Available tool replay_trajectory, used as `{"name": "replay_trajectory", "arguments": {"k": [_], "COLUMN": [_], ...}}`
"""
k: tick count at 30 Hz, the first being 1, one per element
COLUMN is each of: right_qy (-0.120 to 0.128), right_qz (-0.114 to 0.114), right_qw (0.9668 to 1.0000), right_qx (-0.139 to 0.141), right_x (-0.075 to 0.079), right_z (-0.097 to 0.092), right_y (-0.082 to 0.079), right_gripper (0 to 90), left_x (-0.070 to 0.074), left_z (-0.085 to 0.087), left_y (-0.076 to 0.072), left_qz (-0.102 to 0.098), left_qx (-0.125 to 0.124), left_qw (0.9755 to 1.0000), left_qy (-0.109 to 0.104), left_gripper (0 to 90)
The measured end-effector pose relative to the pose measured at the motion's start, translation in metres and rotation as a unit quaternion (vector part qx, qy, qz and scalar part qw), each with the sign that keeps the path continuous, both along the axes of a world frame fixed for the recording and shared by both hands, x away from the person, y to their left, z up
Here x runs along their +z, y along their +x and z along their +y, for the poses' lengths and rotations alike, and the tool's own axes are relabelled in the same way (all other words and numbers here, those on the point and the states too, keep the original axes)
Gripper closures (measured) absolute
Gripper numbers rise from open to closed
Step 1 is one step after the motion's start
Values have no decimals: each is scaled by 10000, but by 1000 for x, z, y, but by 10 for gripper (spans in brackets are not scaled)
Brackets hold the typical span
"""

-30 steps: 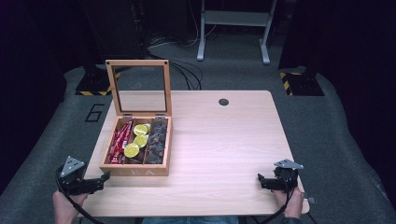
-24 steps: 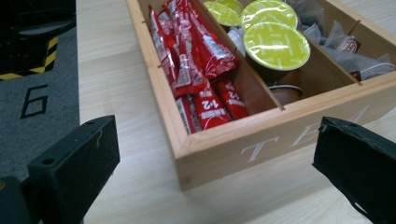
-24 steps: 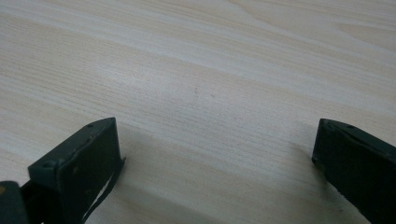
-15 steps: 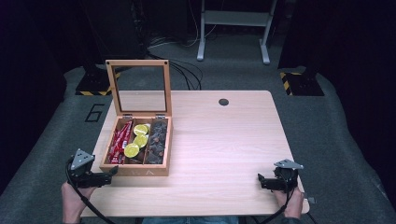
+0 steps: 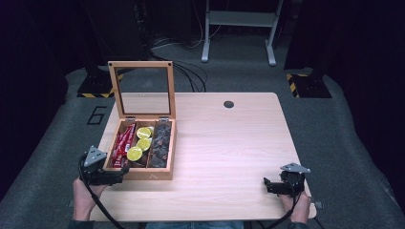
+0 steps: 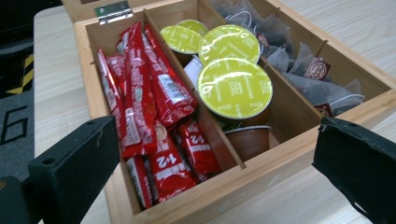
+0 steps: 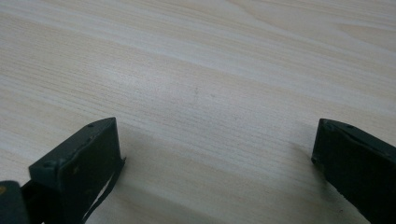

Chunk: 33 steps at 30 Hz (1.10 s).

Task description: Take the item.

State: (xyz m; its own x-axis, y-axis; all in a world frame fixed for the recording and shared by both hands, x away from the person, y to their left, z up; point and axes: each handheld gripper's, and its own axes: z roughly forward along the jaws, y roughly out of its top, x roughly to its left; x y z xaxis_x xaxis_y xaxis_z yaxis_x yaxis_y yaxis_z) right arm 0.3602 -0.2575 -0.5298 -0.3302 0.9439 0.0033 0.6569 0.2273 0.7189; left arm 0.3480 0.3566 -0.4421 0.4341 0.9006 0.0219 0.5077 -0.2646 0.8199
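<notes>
While my right gripper [image 5: 273, 185] rests wide and empty at the near right table edge, my left gripper [image 5: 119, 174] has swung in to the near left corner of the open wooden compartment box [image 5: 143, 172]. Left gripper view: jaws spread, empty, framing red sachets [image 6: 154, 121], probably my pick; green-lidded capsules [image 6: 235, 87] alongside, lower layers hidden. Right gripper view: bare pale wooden table [image 7: 210, 70].
</notes>
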Motion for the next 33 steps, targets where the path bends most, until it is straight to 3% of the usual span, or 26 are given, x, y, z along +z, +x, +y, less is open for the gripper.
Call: {"name": "replay_trajectory", "arguments": {"k": [19, 27, 33], "right_qy": [18, 19, 33], "right_qz": [-15, -18, -13], "right_qw": [10000, 10000, 10000], "right_qx": [-14, -18, -42], "right_x": [0, 0, 0], "right_z": [0, 0, 1], "right_y": [0, 0, -1], "right_gripper": [9, 10, 13], "left_x": [0, -4, -7], "left_z": [-25, -32, -37], "left_y": [23, 31, 36], "left_qz": [116, 203, 240], "left_qx": [-341, -392, -385], "left_qw": [9993, 9990, 9986], "left_qy": [89, 108, 255], "left_gripper": [24, 30, 28]}}
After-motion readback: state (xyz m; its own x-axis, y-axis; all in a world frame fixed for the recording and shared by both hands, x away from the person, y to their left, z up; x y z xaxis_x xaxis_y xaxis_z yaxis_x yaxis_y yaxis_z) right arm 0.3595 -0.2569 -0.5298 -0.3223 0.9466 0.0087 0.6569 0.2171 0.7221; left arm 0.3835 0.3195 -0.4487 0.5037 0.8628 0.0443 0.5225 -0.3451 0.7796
